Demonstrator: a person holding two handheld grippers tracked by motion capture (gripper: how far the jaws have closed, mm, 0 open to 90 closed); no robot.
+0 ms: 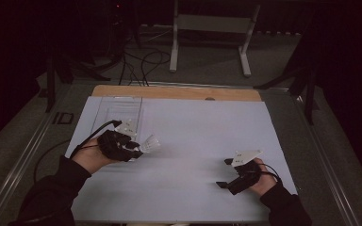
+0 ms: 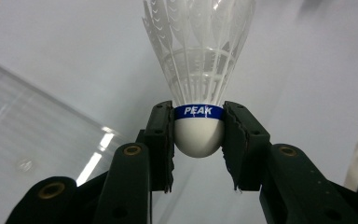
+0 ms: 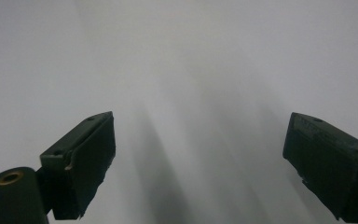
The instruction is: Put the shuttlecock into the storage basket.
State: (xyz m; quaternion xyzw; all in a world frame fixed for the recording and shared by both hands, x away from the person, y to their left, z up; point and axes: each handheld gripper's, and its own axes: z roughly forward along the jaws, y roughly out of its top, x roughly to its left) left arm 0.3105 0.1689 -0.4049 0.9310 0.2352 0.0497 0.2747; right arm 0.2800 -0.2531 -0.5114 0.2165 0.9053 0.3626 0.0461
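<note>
A white feathered shuttlecock [image 2: 198,70] with a blue band reading PEAK sits with its white cork between the two black jaws of my left gripper [image 2: 198,140], which is shut on the cork. From above, the left gripper [image 1: 136,147] is at the left of the white sheet, with the shuttlecock [image 1: 151,142] pointing right. My right gripper [image 1: 225,173] is low at the right of the sheet, near the front edge. Its jaws stand wide apart over bare white surface [image 3: 200,154], with nothing between them.
A clear plastic tray [image 1: 118,113] lies on the white sheet [image 1: 193,136] at the back left, just beyond my left hand. A strip of wooden tabletop [image 1: 179,92] shows at the far edge. Cables and a metal stand [image 1: 212,28] are on the floor beyond.
</note>
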